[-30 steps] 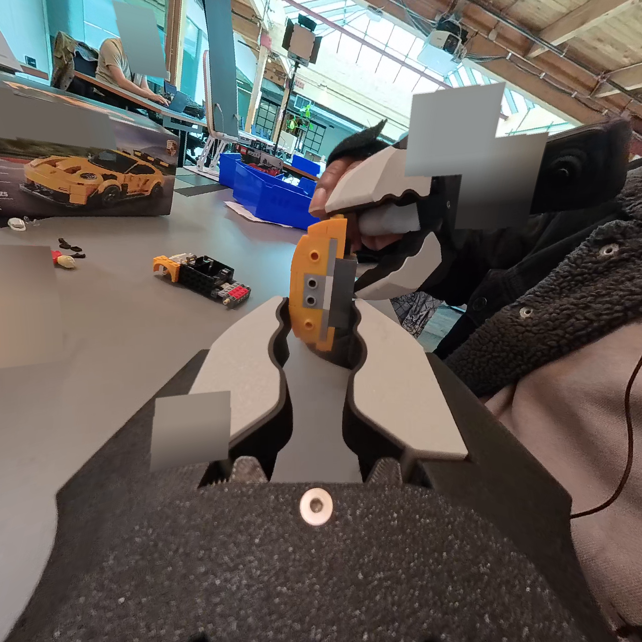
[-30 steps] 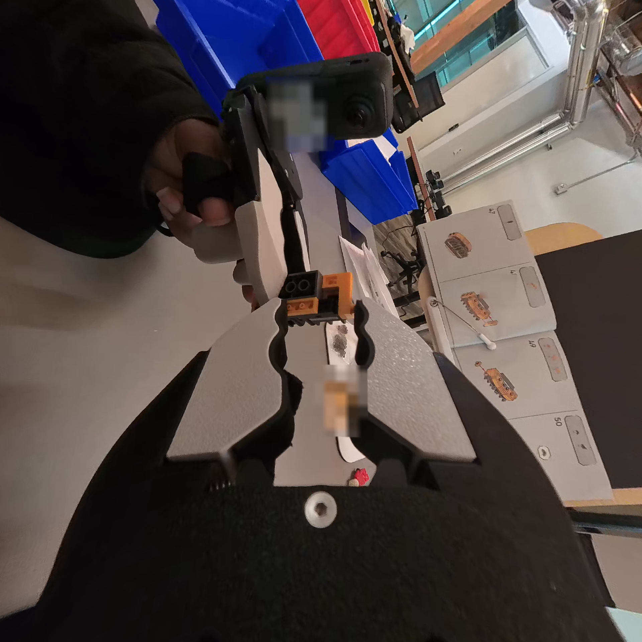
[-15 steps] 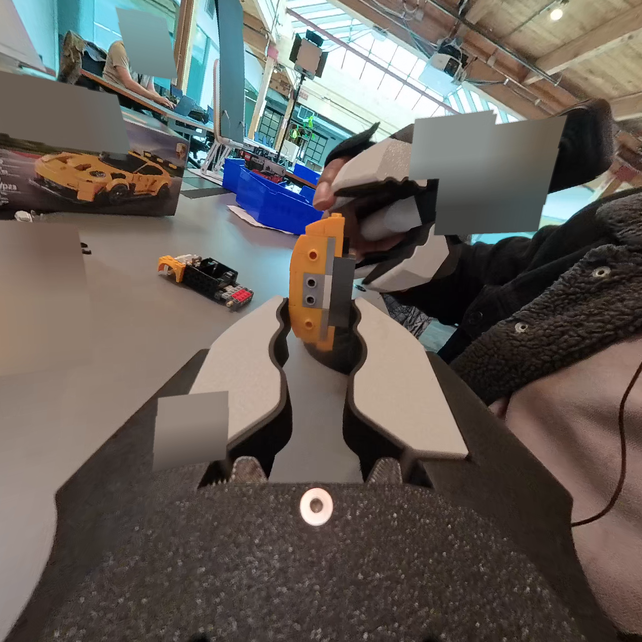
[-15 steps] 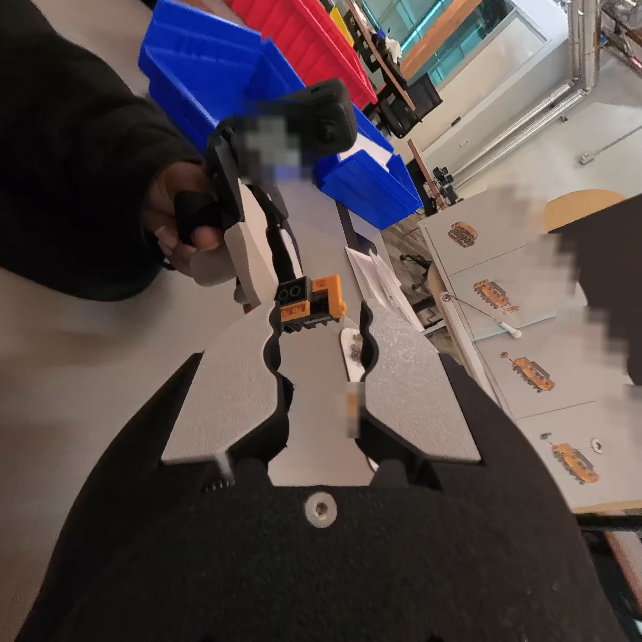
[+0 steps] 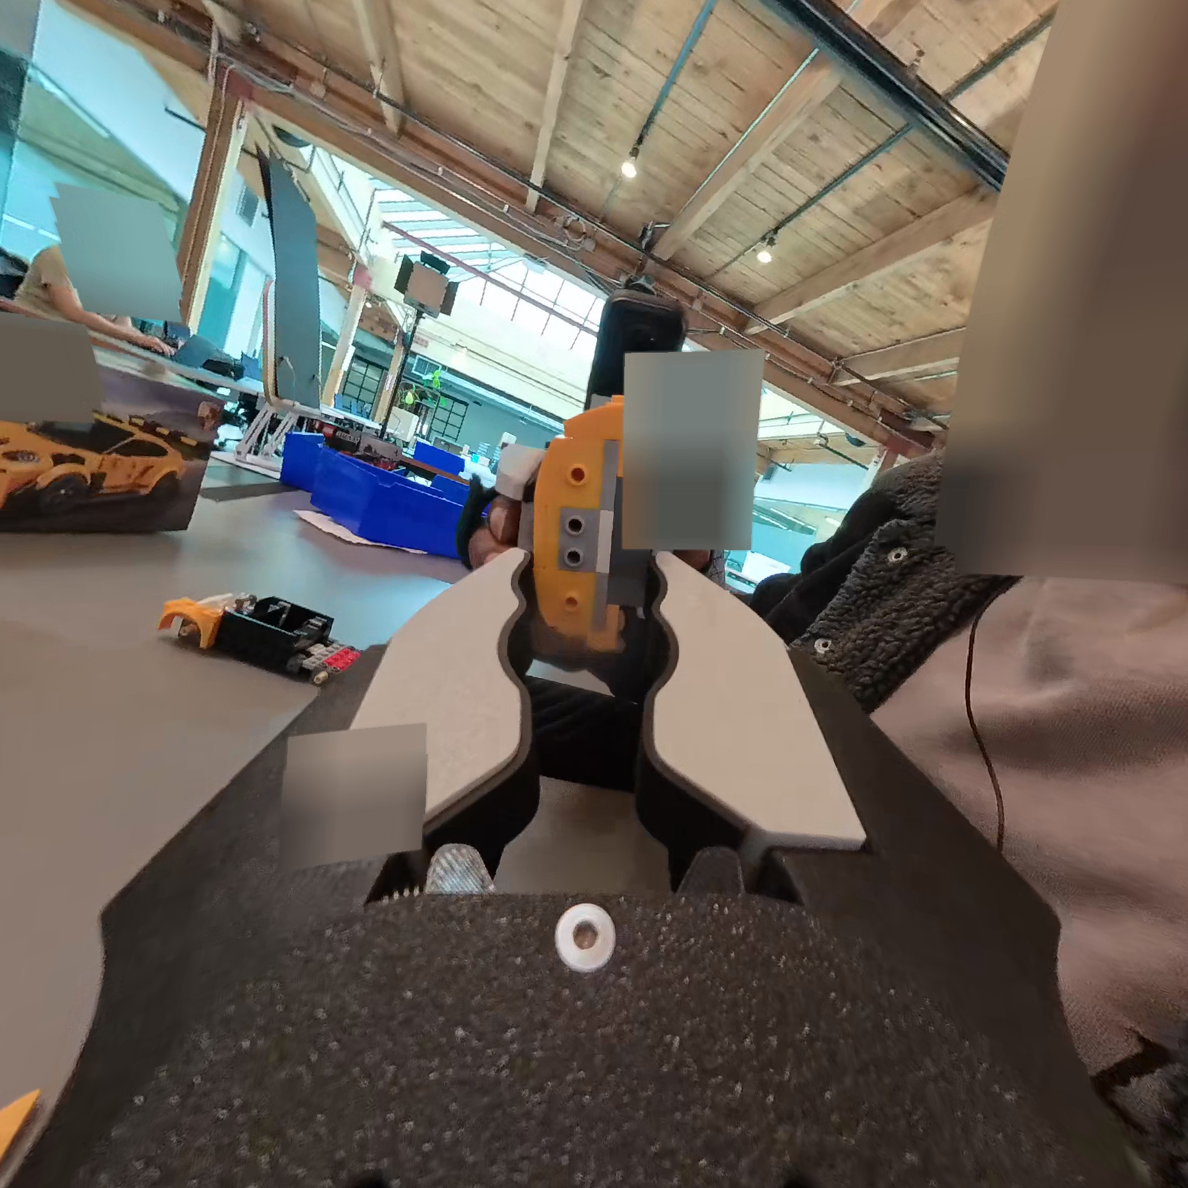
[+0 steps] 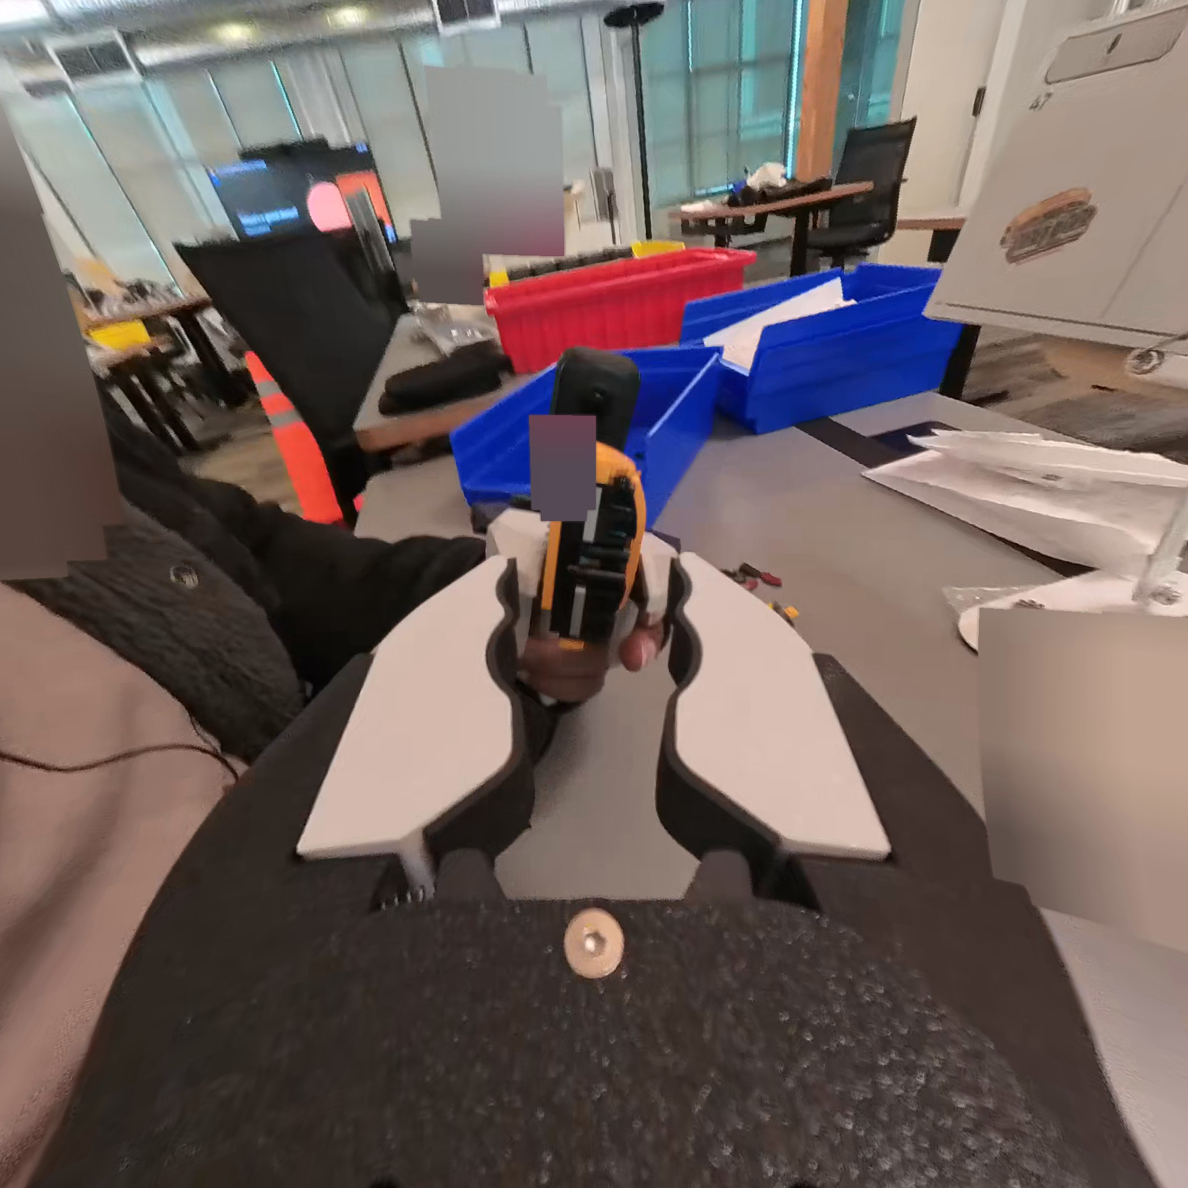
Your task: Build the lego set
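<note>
My left gripper (image 5: 588, 566) is shut on an orange and grey Lego assembly (image 5: 572, 514) and holds it upright above the table. In the right wrist view the same assembly (image 6: 591, 566) shows its black and orange side, pinched between the left gripper's white fingers (image 6: 514, 546). My right gripper (image 6: 591, 578) faces it head on; its jaws stand apart with nothing held. Only one white finger (image 5: 514, 463) and the camera (image 5: 636, 341) of the right gripper show behind the assembly.
A black Lego chassis with an orange arch (image 5: 257, 633) lies on the grey table (image 5: 96, 707). The set's box (image 5: 96, 469) stands at the far left. Blue bins (image 6: 823, 347), a red bin (image 6: 611, 302), papers (image 6: 1028, 488), an instruction booklet (image 6: 1093, 193) and loose small pieces (image 6: 752, 575) lie ahead. My two grippers' fingertips are within a few centimetres of each other.
My right gripper has swung round to face the left one, and the small black and orange piece is out of its jaws. My left gripper has tilted upward with the assembly.
</note>
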The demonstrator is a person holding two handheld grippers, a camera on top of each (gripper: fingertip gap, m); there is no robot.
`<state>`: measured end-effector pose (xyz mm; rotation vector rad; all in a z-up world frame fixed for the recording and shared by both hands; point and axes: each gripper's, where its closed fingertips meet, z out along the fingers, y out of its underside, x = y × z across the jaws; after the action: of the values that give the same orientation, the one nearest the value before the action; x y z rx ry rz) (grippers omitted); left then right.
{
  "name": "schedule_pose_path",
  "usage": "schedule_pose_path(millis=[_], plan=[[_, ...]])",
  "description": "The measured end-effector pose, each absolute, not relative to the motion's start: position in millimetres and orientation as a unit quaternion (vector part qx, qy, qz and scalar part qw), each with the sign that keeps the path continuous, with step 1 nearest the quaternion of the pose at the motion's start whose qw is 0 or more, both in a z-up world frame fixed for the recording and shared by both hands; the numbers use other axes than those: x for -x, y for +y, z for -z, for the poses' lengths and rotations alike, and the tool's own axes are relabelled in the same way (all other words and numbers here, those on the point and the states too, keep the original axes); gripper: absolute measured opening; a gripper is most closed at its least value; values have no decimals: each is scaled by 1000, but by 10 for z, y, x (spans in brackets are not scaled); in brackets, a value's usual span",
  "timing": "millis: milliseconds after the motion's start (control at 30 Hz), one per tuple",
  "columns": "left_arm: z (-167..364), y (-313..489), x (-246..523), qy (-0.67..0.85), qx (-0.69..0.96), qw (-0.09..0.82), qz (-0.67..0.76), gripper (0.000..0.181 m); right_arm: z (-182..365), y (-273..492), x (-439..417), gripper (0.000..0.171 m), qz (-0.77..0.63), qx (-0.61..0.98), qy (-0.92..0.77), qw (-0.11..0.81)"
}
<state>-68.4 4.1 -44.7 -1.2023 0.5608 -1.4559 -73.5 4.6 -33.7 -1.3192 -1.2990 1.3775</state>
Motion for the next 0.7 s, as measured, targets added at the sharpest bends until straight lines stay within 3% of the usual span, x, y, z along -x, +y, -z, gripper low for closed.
schedule_pose_path(millis=[100,200,300,400,700], plan=[[439,3,657,257,502,569,598,32,333,-34,834,41,-546,522,-524,392],[433,-15,644,268,500,582,582,32,365,-65,873,27,-525,524,-544,393],[468,-7,622,279,510,583,567,32,390,-61,845,26,-508,528,-559,389],[527,52,618,277,535,576,553,48,352,-33,777,26,-479,523,-574,409],[631,185,602,263,601,570,494,43,628,388,521,26,-55,421,-698,577]])
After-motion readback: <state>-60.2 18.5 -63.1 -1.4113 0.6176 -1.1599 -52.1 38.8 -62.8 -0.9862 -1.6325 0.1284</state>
